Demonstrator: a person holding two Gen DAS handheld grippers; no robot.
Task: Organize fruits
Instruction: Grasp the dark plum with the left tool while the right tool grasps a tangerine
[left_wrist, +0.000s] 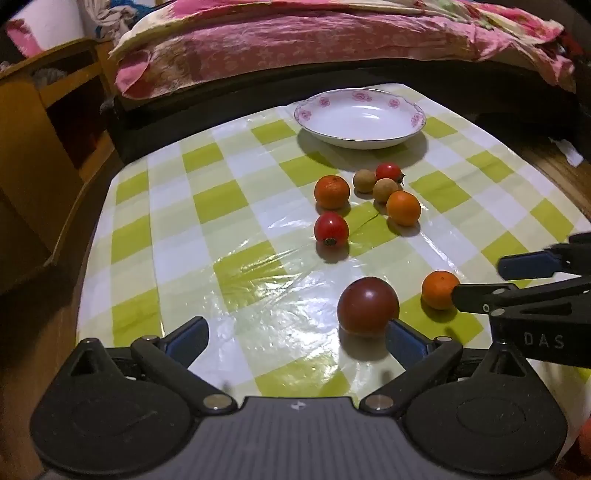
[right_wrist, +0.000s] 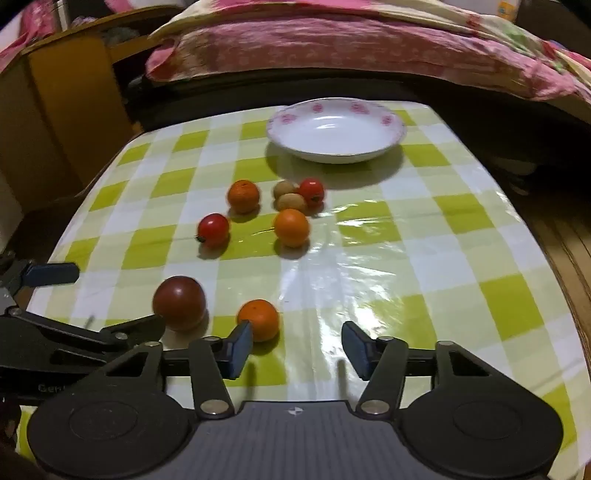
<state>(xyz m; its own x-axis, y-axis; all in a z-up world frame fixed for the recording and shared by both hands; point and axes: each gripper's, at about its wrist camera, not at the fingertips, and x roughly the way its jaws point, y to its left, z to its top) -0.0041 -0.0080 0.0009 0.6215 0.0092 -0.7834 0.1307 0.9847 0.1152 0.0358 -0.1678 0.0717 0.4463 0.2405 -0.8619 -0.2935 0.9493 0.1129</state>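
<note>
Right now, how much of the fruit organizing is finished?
Nothing looks done: the plate holds no fruit. In hand: both grippers are open, the left gripper beside the dark tomato, the right gripper beside the nearest orange; neither is gripped. Left: all eight fruits on the tablecloth, including the far cluster.

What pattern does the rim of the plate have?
The plate is white with pink flowers around its rim, shown best in the left wrist view.
</note>
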